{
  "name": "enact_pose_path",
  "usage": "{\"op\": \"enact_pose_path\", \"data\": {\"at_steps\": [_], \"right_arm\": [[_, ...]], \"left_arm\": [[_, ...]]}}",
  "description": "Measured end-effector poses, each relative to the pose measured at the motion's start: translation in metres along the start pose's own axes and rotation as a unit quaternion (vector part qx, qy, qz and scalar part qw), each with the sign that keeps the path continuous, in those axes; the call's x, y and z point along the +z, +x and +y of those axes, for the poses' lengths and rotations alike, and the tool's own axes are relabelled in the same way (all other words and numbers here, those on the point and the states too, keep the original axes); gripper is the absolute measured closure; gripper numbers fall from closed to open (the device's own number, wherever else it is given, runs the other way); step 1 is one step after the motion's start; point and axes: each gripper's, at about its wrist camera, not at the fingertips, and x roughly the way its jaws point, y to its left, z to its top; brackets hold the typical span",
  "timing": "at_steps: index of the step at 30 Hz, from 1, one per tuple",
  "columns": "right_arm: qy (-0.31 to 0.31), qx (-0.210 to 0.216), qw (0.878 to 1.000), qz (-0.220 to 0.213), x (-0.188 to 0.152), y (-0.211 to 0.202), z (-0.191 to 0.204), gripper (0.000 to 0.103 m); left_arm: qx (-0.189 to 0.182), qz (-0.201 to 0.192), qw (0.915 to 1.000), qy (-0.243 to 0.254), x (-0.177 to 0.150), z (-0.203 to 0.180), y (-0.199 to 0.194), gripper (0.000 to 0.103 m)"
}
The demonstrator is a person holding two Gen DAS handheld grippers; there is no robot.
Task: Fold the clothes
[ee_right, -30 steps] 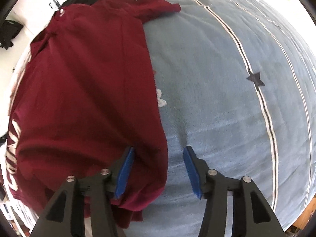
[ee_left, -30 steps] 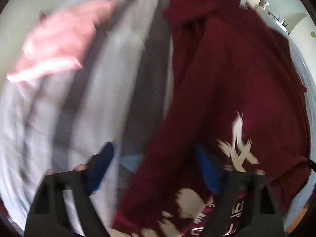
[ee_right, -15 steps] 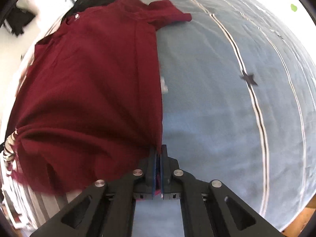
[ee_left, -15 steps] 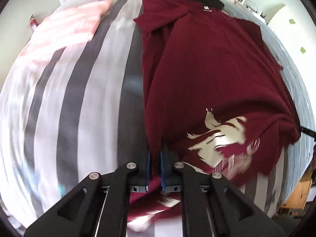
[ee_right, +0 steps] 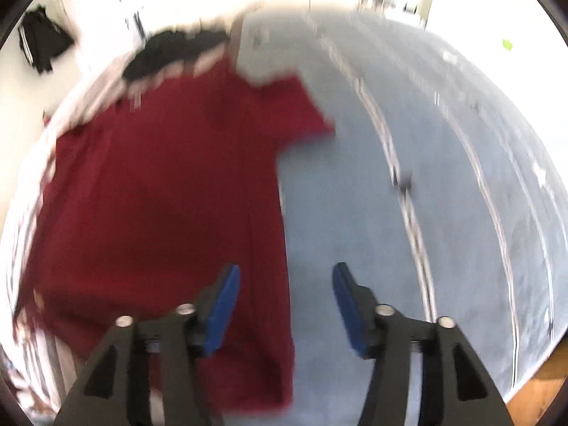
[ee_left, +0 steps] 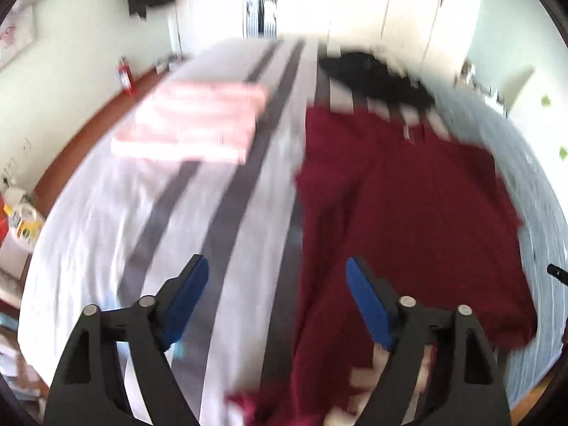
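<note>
A dark red T-shirt [ee_left: 408, 206] lies on the bed, its near hem folded up so pale print shows at the bottom of the left wrist view. My left gripper [ee_left: 277, 294] hangs above the shirt's left edge, its jaws opening, with no cloth gripped between the blue pads. In the right wrist view the same red T-shirt [ee_right: 159, 195] fills the left half. My right gripper [ee_right: 285, 296] hovers over its right edge, jaws opening, and nothing is pinched between them. Both pictures are blurred by motion.
A folded pink garment [ee_left: 191, 124] rests on the striped white sheet [ee_left: 106, 213] at the left. A black garment [ee_left: 372, 74] lies beyond the shirt's collar. A blue-grey cover [ee_right: 390, 177] with thin stripes spreads to the right. A fire extinguisher [ee_left: 125, 74] stands by the wall.
Both grippers shut on the shirt's near corners half a second ago and have since let go and opened. Both have risen and tilted up, so more of the room shows.
</note>
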Motion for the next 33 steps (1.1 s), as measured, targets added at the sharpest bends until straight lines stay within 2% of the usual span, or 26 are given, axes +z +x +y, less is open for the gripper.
{"op": "enact_pose_path", "data": {"at_steps": [3, 5, 7, 8, 10, 12, 14, 16, 18, 21, 22, 23, 25, 26, 27, 30, 33], "right_arm": [[-0.005, 0.001, 1.0, -0.025, 0.048, 0.041, 0.019, 0.044], [-0.022, -0.008, 0.999, -0.025, 0.082, 0.075, 0.038, 0.044], [-0.034, -0.015, 0.999, -0.029, 0.08, 0.093, 0.026, 0.044], [-0.04, -0.033, 0.998, -0.024, 0.094, 0.11, 0.027, 0.044], [-0.037, -0.053, 0.998, -0.011, 0.136, 0.18, 0.001, 0.046], [-0.015, -0.055, 0.998, 0.006, 0.164, 0.212, -0.014, 0.046], [-0.007, -0.047, 0.999, 0.013, 0.18, 0.228, -0.022, 0.045], [-0.011, -0.049, 0.998, 0.027, 0.192, 0.241, -0.028, 0.045], [-0.017, -0.06, 0.997, 0.037, 0.199, 0.25, -0.032, 0.044], [-0.026, -0.097, 0.993, 0.066, 0.198, 0.265, -0.038, 0.044], [-0.018, -0.092, 0.993, 0.068, 0.196, 0.267, -0.042, 0.044], [-0.006, -0.083, 0.994, 0.066, 0.194, 0.267, -0.046, 0.045], [0.004, -0.068, 0.996, 0.059, 0.19, 0.265, -0.05, 0.05], [-0.002, -0.053, 0.997, 0.053, 0.188, 0.263, -0.05, 0.068], [-0.013, -0.054, 0.997, 0.046, 0.186, 0.26, -0.048, 0.081], [-0.021, -0.058, 0.998, 0.028, 0.183, 0.252, -0.049, 0.096], [0.013, -0.076, 0.997, 0.011, 0.183, 0.241, -0.066, 0.096]], "left_arm": [[0.002, -0.012, 0.9996, 0.024, 0.032, -0.011, 0.041, 0.024], [-0.003, -0.009, 0.9995, 0.031, 0.044, -0.024, 0.087, 0.025], [0.006, -0.004, 0.9995, 0.031, 0.068, -0.03, 0.118, 0.025], [0.007, -0.002, 0.9996, 0.029, 0.081, -0.034, 0.13, 0.027], [0.005, 0.002, 0.9997, 0.023, 0.107, -0.038, 0.154, 0.028], [-0.001, 0.009, 0.9998, 0.018, 0.127, -0.04, 0.179, 0.028], [-0.005, 0.017, 0.9996, 0.02, 0.141, -0.046, 0.207, 0.028], [0.004, 0.034, 0.9984, 0.045, 0.15, -0.056, 0.23, 0.028], [0.016, 0.054, 0.9958, 0.072, 0.155, -0.065, 0.251, 0.028], [0.023, 0.087, 0.9932, 0.074, 0.152, -0.066, 0.278, 0.029], [0.015, 0.096, 0.9928, 0.069, 0.15, -0.066, 0.284, 0.04], [0.005, 0.105, 0.9925, 0.063, 0.148, -0.065, 0.289, 0.064], [-0.009, 0.105, 0.9923, 0.066, 0.144, -0.069, 0.292, 0.082], [-0.01, 0.099, 0.9924, 0.072, 0.144, -0.073, 0.291, 0.095], [-0.008, 0.096, 0.9923, 0.078, 0.143, -0.078, 0.289, 0.098], [-0.015, 0.076, 0.9938, 0.08, 0.146, -0.086, 0.279, 0.099], [-0.02, 0.062, 0.995, 0.075, 0.151, -0.092, 0.271, 0.099]]}}
